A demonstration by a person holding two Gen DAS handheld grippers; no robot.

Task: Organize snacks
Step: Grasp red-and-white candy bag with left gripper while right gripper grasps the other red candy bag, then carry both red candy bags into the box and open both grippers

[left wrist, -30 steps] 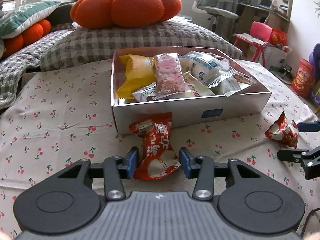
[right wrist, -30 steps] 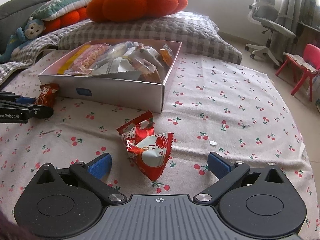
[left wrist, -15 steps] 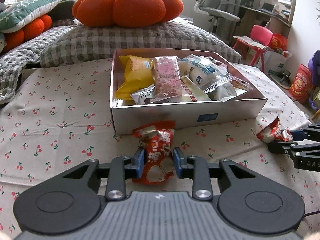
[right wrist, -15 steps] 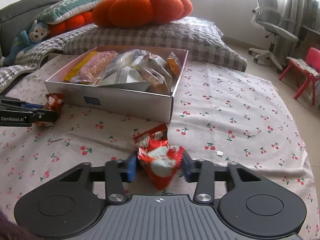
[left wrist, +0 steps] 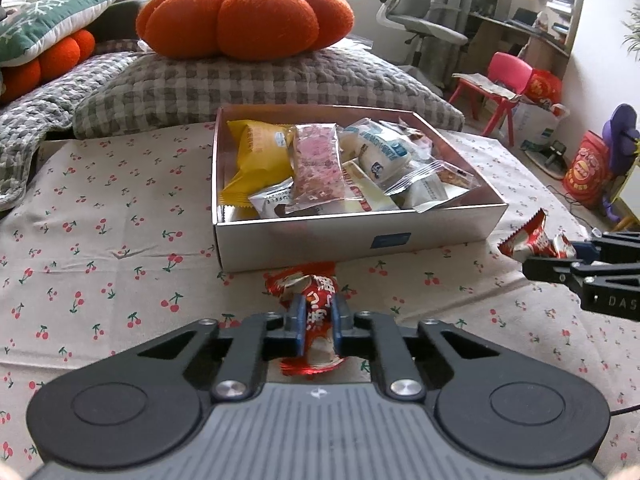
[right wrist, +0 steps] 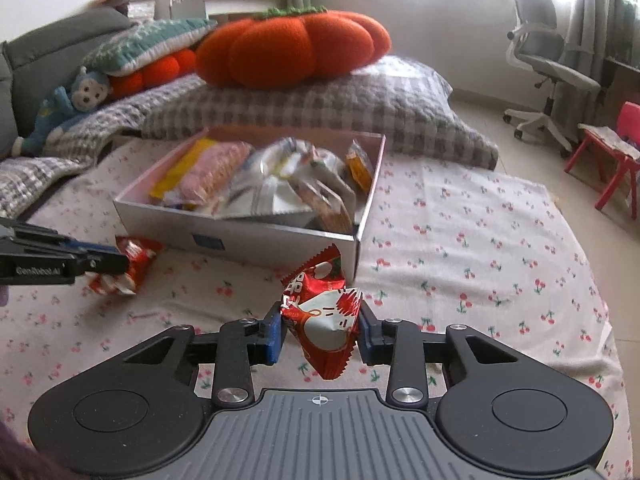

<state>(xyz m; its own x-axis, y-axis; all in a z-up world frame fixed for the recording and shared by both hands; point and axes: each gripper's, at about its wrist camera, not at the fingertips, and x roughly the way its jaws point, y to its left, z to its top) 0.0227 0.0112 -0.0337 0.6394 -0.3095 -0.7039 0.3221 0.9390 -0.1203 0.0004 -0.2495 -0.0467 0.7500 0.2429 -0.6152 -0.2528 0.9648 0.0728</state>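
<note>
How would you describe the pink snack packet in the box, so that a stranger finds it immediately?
Find the open white box on the cherry-print cloth, in front of the orange pumpkin cushion. Inside, the pink speckled packet lies on top, between the yellow packet and the white and blue packet. No other wrapper there is pink.

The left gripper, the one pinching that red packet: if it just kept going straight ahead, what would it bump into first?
Most likely the near wall of the snack box. The left gripper, shut on the red snack packet, points at it low over the cherry-print cloth; the packet's tip would probably touch first. Height is hard to judge.
</note>
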